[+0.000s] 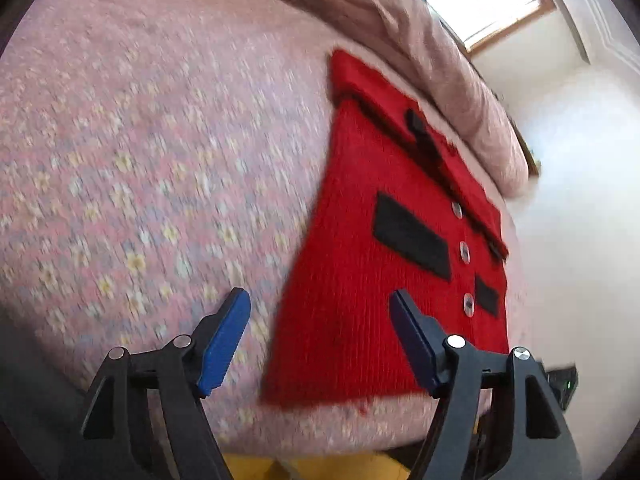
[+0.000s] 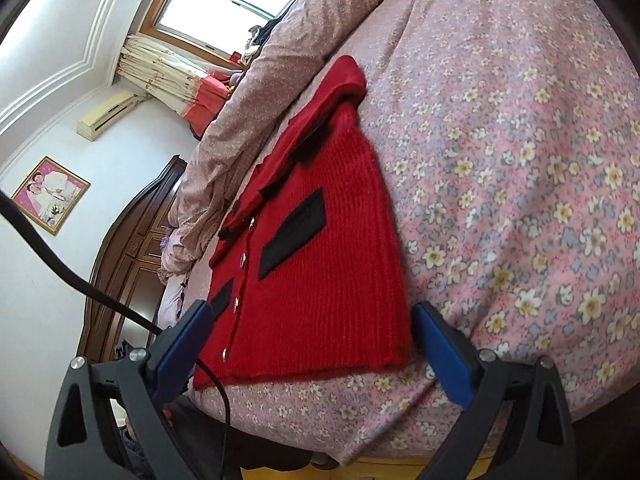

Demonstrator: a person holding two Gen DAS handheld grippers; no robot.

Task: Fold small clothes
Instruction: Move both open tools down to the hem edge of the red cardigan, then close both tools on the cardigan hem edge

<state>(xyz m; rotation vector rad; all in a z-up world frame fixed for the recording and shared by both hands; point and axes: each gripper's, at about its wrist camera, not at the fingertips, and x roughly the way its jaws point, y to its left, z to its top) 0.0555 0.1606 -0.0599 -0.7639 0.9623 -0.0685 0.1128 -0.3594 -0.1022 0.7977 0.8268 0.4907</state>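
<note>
A red cardigan (image 2: 320,280) is lying folded on the bed (image 2: 520,160). The left tool (image 1: 320,344) and the right tool (image 2: 312,352) are hovering wide and empty near the cardigan's hem.

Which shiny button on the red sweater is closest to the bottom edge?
The lowest shiny button on the red sweater, beside the small black patch; the other buttons sit higher up.

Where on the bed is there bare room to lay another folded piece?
The floral sheet lies bare beside the red cardigan, on the side away from the rolled quilt. A narrow strip runs between its hem and the bed's near edge. The quilt side is crowded.
</note>
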